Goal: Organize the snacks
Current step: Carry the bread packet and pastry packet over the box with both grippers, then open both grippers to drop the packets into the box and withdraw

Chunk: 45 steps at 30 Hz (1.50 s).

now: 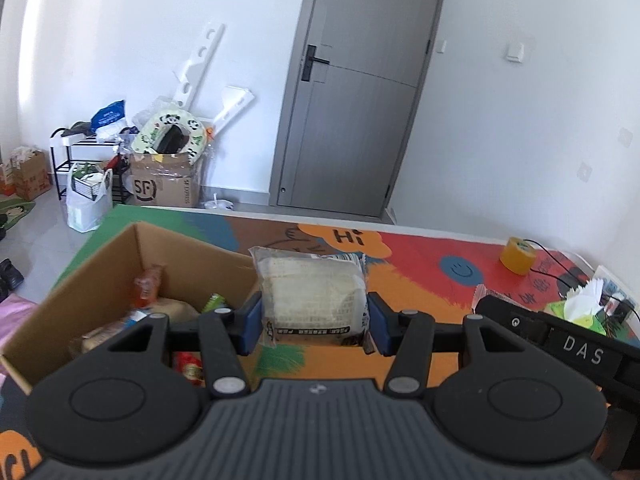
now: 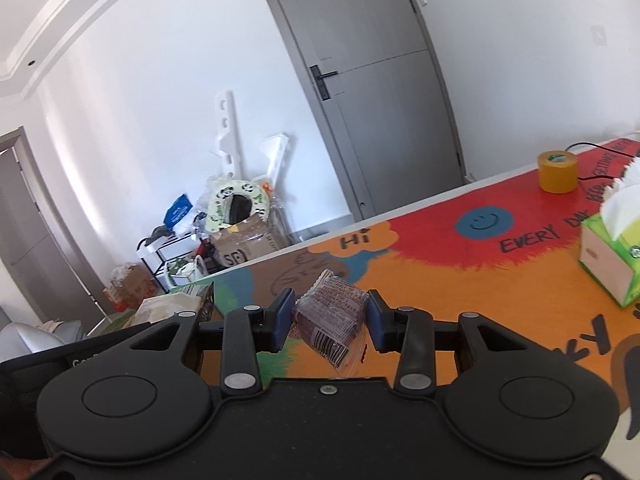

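Note:
My left gripper (image 1: pixel 314 322) is shut on a clear-wrapped white bread packet (image 1: pixel 312 292) and holds it above the table, just right of an open cardboard box (image 1: pixel 192 252). The box holds several snacks, among them an orange packet (image 1: pixel 148 286) and a red one (image 1: pixel 190 366). My right gripper (image 2: pixel 328 320) is shut on a small brown wrapped snack (image 2: pixel 332 322) with a barcode, held above the colourful table mat (image 2: pixel 460 320). The other gripper's body shows at the right in the left wrist view (image 1: pixel 560 344).
A yellow tape roll (image 1: pixel 518 255) (image 2: pixel 557 171) stands at the table's far right with a black cable by it. A green tissue box (image 2: pixel 612 256) (image 1: pixel 580 308) sits at the right. Beyond the table are floor clutter, an SF carton (image 1: pixel 166 182) and a grey door (image 1: pixel 360 88).

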Available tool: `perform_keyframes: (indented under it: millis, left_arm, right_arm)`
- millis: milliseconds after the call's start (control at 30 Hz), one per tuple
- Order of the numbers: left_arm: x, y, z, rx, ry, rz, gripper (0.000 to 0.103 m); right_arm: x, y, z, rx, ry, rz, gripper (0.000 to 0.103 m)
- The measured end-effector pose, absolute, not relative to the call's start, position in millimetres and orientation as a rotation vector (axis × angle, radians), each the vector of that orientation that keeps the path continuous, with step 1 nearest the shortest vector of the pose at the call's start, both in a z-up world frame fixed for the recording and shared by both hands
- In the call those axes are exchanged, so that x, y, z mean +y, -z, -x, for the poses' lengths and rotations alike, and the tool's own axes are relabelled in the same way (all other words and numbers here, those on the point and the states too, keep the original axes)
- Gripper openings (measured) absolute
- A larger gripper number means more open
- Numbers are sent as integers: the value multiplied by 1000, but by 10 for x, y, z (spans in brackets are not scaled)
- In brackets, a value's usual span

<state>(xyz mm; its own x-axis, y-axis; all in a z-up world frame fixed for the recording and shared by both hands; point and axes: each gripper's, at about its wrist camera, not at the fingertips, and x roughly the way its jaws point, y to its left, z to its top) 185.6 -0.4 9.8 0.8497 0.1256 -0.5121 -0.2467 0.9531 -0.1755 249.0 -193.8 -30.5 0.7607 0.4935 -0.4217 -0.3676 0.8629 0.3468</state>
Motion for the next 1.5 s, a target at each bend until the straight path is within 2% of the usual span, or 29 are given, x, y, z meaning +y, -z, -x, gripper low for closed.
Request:
perform_keyframes:
  millis: [500,1200,1267,1333,1500]
  left_arm:
    - [697,-216,-1649,487,-317,286,53]
    - [1397,-56,-1672,492,-357,379,53]
    - [1456,-44,-1673,491,-359,388,53]
    - [1485,-31,-1674,492,-361,396,53]
    - [1467,-3,-1681,503,-351,401,53]
  right_arm:
    - [-1366,219,-2461,533,-591,-225,39]
    - [-392,211,-2570,605,-701,-146,40]
    - [-322,225,-2592,641,-740,-164,45]
    - [-310,235,-2615,658,-746,-184,58]
    - [-398,224,-2610,644,-709,-190,59]
